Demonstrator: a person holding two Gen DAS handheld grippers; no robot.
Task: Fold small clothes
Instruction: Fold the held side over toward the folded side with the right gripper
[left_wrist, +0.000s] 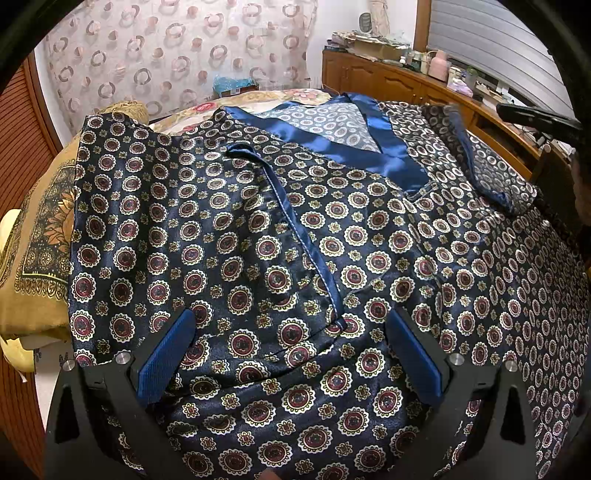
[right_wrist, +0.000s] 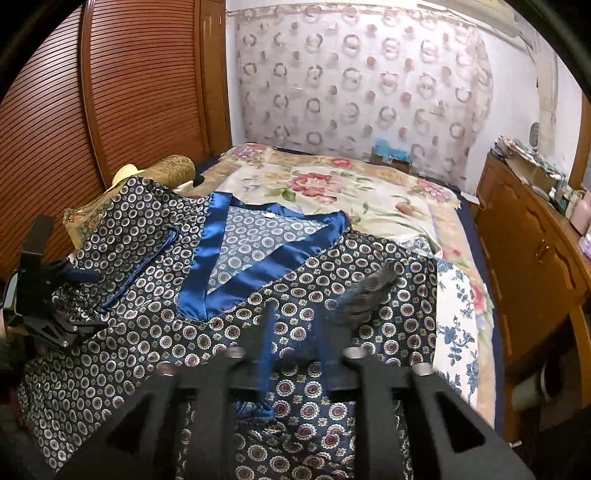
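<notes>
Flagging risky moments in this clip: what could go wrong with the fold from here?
1. The shiny navy satin shirt with medallion print looks slippery; the sleeve folded across its front, edged by a blue hem, may slide open.
2. The left gripper stands open over loose wrinkles, so closing could pinch several layers.
3. The right gripper is motion-blurred above the shirt's other side; a fast pass may drag the blue satin V-neck collar askew.
</notes>
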